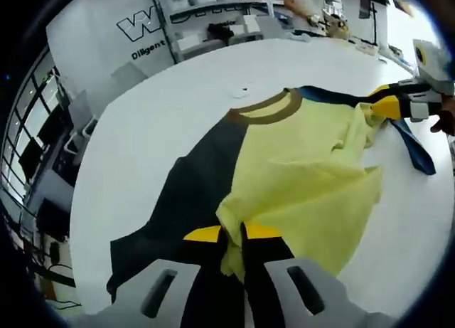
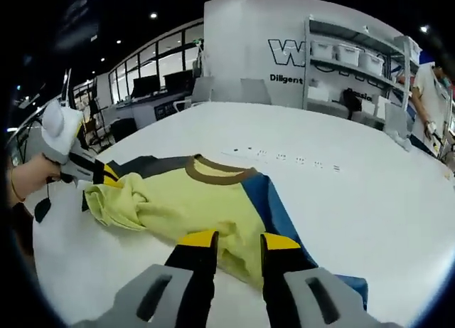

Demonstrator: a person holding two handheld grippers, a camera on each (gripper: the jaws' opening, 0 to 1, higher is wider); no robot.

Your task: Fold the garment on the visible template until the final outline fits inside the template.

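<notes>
Left gripper (image 1: 233,237) clamped on the yellow hem of the T-shirt (image 1: 298,171); right gripper (image 2: 237,242) pinched shut on the far edge of the same shirt, spread on the white table (image 2: 355,200). Likely trouble: uneven pulling, bunching the cloth, skewing the fold. Storage bins (image 2: 348,54) on the background shelf, contents impossible to tell.

- The white table (image 2: 355,200) lies bare beyond the garment's collar, open for a gripper to pass toward the far edge.
- The garment (image 1: 298,171) covers the table's middle, its bunched folds rising near the right gripper (image 1: 387,107).
- The left gripper (image 1: 233,235) sits over the garment's near edge, blocking that side.
- Shelving with bins (image 2: 355,65) and a standing person (image 2: 430,100) close off the space past the far edge.
</notes>
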